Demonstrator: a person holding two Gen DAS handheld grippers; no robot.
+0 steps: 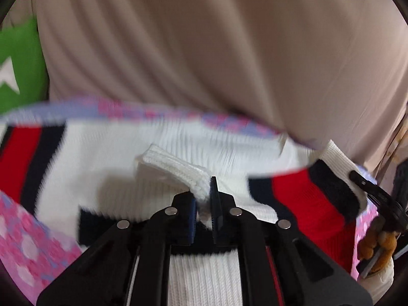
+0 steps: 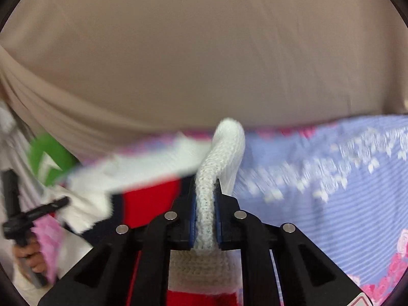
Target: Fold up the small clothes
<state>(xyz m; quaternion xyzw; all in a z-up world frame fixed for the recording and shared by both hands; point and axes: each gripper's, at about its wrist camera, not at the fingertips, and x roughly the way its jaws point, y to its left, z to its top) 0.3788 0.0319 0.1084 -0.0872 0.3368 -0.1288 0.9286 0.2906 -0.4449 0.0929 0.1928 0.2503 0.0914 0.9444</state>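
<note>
White knit garment point(image 1: 107, 168) with red and navy bands, lifted over floral sheet point(image 2: 331, 178), long axis across frame. Left gripper point(image 1: 203, 201) pinching white edge mid-frame; right gripper point(image 2: 206, 219) clamped on rolled edge. Both equally near.

Floral pink-and-lavender bedsheet point(image 2: 331, 178), beige draped fabric point(image 2: 204, 51) filling the upper view, green star-marked item point(image 1: 17, 68) at left

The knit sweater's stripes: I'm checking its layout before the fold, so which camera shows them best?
The left wrist view: the knit sweater spreads across the frame, red and navy bands on both sides. The right wrist view shows only a blurred part of it, mostly hidden behind the white edge in the right tongs.
</note>
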